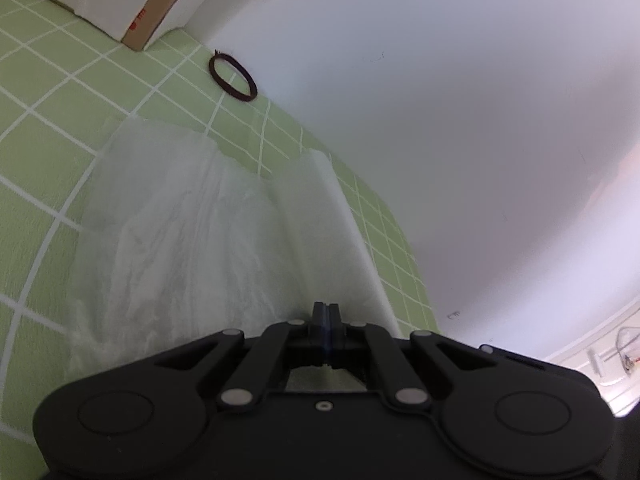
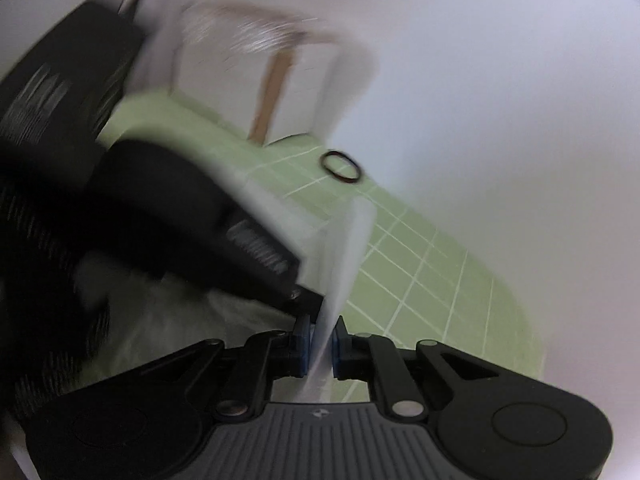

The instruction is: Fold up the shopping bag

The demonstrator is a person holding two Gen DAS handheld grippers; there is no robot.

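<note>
One translucent white shopping bag (image 1: pixel 192 232) lies on the green, white-gridded table (image 1: pixel 52 120), its long axis running from the near edge away toward the far wall, with two handle loops at the far end (one left, one right, a notch of bare mat between them). In the left wrist view, at far left stands one white box (image 1: pixel 132 4) with a strip of brown tape down its corner, and just right of it, near the wall, lies one dark hair band (image 1: pixel 233 77), well apart from the bag. The left claw (image 1: pixel 325 312) has its jaws pressed together at the bag's near end, right of the middle, with the film pinched between them. In the right wrist view, which is smeared by motion, the right claw (image 2: pixel 321 350) stands slightly parted, a narrow raised strip of the bag (image 2: pixel 340 264) running up between its fingers; whether the pads press on it I cannot tell. The other claw's dark body fills the left of that view.
</note>
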